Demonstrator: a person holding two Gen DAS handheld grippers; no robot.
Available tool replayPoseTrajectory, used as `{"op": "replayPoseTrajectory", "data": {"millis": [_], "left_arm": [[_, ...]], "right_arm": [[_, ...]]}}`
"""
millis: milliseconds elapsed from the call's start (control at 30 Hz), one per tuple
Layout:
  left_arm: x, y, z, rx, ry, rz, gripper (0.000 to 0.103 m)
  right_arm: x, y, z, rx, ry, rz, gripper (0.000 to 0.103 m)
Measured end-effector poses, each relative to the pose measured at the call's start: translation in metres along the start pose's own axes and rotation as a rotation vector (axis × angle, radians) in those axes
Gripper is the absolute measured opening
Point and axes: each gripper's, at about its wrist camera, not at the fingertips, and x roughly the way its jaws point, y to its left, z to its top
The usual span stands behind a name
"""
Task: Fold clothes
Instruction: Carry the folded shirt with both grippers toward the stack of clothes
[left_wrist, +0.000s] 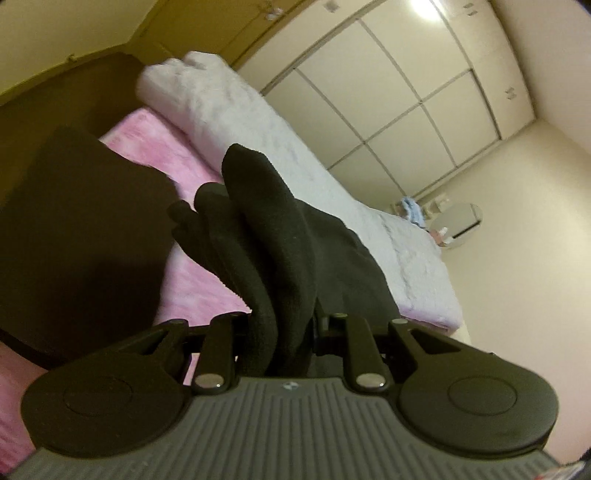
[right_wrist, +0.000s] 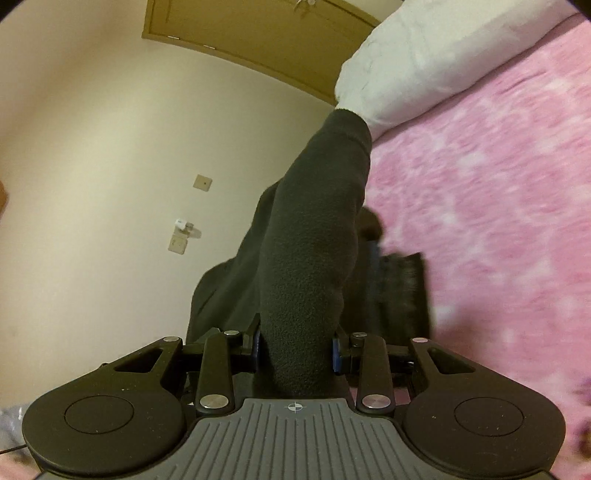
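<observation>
A black fleece garment (left_wrist: 280, 229) stands up in thick bunched folds from my left gripper (left_wrist: 280, 326), whose jaws are shut on it; the fingertips are buried in the cloth. In the right wrist view the same kind of dark fleece (right_wrist: 314, 229) rises as a fat roll from my right gripper (right_wrist: 295, 349). Its blue pads (right_wrist: 335, 354) press on both sides of the roll. Both grippers are held above a bed with a pink fluffy blanket (right_wrist: 480, 221). The rest of the garment hangs out of sight.
A white pillow (left_wrist: 229, 110) lies along the bed's far side, and a dark brown mass (left_wrist: 74, 229) fills the left. Wardrobe doors (left_wrist: 406, 92) stand behind. The right view has a cream wall, a door (right_wrist: 240, 33) and a blurred dark object (right_wrist: 402, 288).
</observation>
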Motion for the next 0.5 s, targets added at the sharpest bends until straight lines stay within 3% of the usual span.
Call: {"op": "replayPoseTrajectory", "data": {"millis": [200, 500], "left_arm": [[-0.024, 0.075, 0.072, 0.011, -0.015, 0.056, 0.017], [-0.002, 0.155, 0.116, -0.016, 0.004, 0.082, 0.017]], "right_arm": [[0.124, 0.025, 0.003, 0.028, 0.033, -0.017, 0.032], [0.212, 0.008, 0.01, 0.024, 0.06, -0.095, 0.033]]}}
